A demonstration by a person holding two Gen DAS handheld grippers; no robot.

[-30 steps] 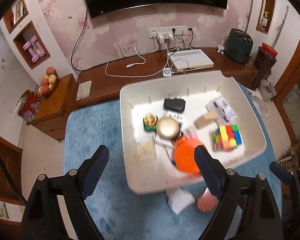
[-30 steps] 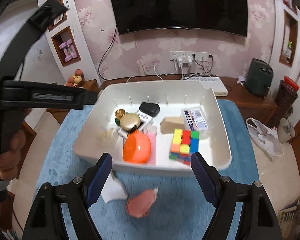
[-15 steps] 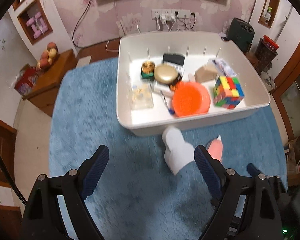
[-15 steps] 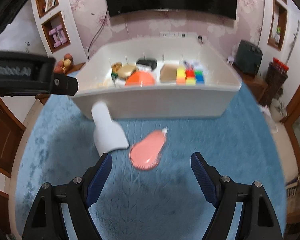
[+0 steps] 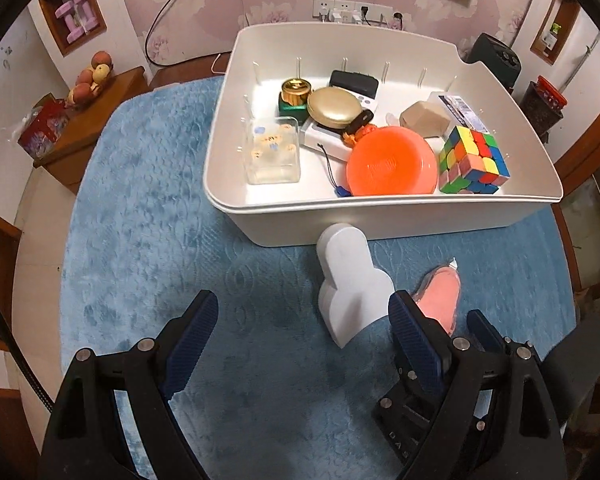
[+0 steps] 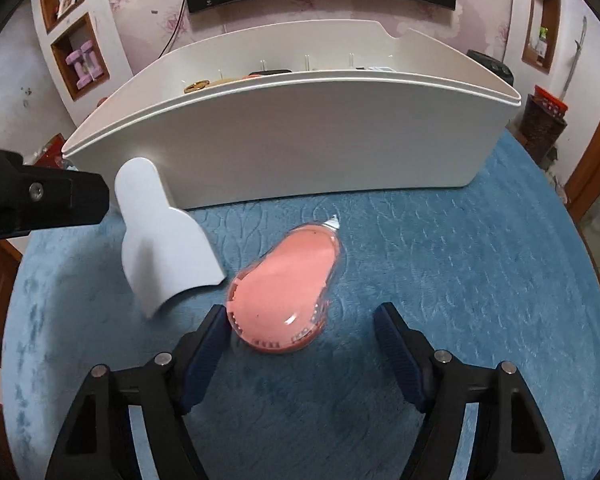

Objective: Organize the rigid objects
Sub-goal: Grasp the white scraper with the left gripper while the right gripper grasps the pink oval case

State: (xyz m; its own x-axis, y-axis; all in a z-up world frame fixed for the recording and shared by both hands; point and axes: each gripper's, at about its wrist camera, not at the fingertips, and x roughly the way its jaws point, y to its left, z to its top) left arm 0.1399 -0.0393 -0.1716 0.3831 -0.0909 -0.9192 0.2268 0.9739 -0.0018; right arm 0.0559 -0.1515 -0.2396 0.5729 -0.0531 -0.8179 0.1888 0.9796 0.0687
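Pink case (image 6: 286,286) lies on tabletop (image 6: 480,280) before bin (image 6: 300,140). Right tongs (image 6: 300,334) straddle it, just closing, unclenched. Left tongs (image 5: 300,330) released beside white piece (image 5: 350,280). Risk: left pad nudges case, off-centre grip slips.

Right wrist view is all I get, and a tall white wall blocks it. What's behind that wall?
Observer: It's the front wall of an open white bin. An orange bowl sits inside, just behind that wall.
Operator: Anything beside the bowl?
Observer: A colour cube stands to its right, in the bin's near corner.
Operator: And on the other side?
Observer: A clear plastic box rests against the bin's left wall.
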